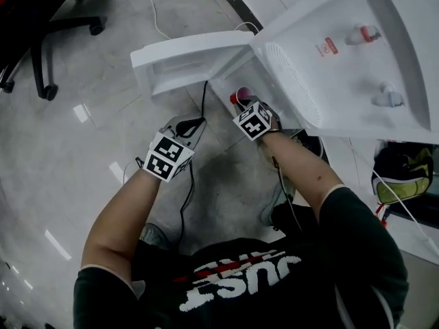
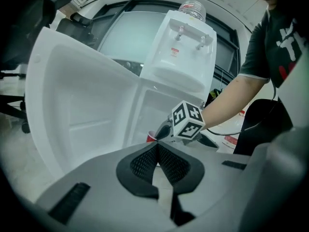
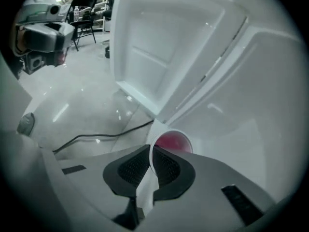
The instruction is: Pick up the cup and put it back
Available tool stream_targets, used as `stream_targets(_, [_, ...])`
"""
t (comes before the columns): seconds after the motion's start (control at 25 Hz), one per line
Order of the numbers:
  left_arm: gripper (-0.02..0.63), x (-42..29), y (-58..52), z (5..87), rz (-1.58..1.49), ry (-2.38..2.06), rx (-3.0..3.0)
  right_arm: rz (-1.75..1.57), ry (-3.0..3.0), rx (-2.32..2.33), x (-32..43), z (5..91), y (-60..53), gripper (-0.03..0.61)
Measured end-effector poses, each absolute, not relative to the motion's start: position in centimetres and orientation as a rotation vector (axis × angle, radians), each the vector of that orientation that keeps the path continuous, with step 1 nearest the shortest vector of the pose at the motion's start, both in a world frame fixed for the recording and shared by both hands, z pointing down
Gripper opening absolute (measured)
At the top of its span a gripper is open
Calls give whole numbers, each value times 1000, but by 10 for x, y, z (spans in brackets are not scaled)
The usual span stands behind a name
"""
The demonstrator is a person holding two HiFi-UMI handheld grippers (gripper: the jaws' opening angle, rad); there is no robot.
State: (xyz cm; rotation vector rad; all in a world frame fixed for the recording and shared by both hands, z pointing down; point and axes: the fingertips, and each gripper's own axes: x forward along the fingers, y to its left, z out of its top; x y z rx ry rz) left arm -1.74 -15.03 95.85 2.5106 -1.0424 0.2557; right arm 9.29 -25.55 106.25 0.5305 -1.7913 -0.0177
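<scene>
Bare forearms reach down from a black shirt [image 1: 247, 290] toward a white water dispenser [image 1: 343, 60] whose lower door [image 1: 185, 57] hangs open. At the mouth of that cabinet, the right tool [image 3: 153, 151] pinches narrowly on the wall of a red cup [image 3: 174, 141]. Beside it over the floor [image 1: 82, 149], the left tool [image 2: 157, 146] is closed and empty.

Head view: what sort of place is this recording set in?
Probably an office or workroom. A white water dispenser stands with its lower door open, a swivel chair sits on the glossy floor, and a cable trails across it.
</scene>
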Motion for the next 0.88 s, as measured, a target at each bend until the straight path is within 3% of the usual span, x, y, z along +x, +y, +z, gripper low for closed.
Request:
stream_targets(0.68, [8, -17, -149, 978, 275, -1011, 2472, 71, -1657, 757, 137, 1094, -316, 49])
stream_targets(0.72, [8, -16, -148, 978, 277, -1005, 2475, 66, -1660, 764, 137, 1093, -317, 59])
stream_targets(0.8, [8, -15, -147, 978, 278, -1000, 2477, 63, -1665, 792, 136, 1089, -320, 158])
stream_targets(0.88, [8, -16, -147, 977, 275, -1005, 2478, 55, -1674, 836, 134, 1081, -320, 192])
